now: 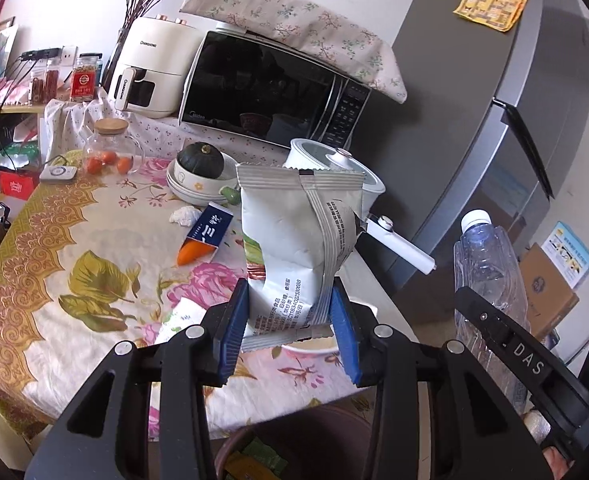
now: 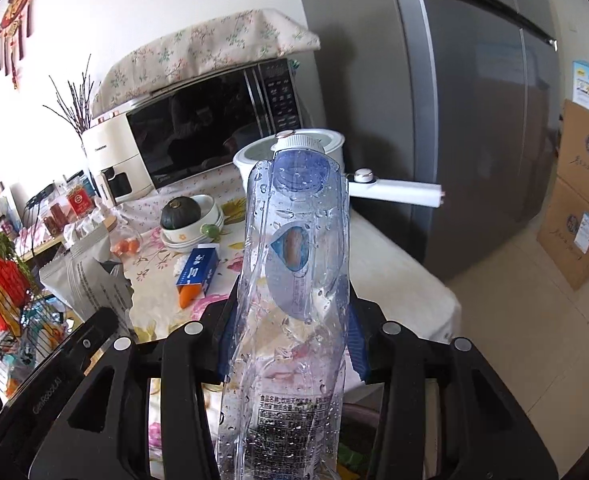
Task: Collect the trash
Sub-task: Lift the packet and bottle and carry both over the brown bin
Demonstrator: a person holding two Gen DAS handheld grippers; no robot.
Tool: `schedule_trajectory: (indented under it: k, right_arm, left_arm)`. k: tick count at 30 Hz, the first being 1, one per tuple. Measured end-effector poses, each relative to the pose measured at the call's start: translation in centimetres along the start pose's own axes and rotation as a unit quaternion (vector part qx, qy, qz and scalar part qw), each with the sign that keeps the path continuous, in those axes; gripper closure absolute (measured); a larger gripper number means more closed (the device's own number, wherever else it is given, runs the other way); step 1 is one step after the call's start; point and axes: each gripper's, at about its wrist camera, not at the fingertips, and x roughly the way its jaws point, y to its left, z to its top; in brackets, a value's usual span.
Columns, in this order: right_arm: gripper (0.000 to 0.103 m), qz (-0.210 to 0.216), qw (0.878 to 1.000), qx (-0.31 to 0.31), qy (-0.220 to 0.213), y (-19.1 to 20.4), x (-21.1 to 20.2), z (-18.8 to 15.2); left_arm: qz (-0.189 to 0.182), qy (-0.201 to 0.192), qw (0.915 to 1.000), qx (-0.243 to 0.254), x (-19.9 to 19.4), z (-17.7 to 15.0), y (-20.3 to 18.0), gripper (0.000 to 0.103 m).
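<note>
Two grippers each carry one piece of trash. Between the blue pads of the left gripper (image 1: 290, 332) stands a crumpled white-and-grey foil snack wrapper (image 1: 302, 240), pinched at its lower end and rising above the jaws. The right gripper (image 2: 292, 336) clamps a crushed clear plastic water bottle (image 2: 294, 264) with a white cap, pointing away from the jaws. Ahead of both jaws lies a floral tablecloth-covered table (image 1: 94, 280) with a blue carton (image 1: 208, 226).

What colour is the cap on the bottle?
White. The cap on the clear bottle shows best in the right wrist view.
</note>
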Motion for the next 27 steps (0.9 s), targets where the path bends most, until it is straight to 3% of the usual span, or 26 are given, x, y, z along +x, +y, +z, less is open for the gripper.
schedule_trajectory:
  k: [14, 27]
  right_arm:
    - [0.061, -0.02, 0.999, 0.037, -0.018, -5.1, -2.9, -4.3]
    - [0.061, -0.043, 0.996, 0.073, 0.002, -10.3, -3.9, -8.7]
  left_arm:
    - [-0.011, 0.01, 0.9995, 0.029, -1.8, -4.0, -3.5, 0.062]
    - [-0.014, 0.048, 0.9943, 0.094, -2.0, -9.4, -7.1, 0.062]
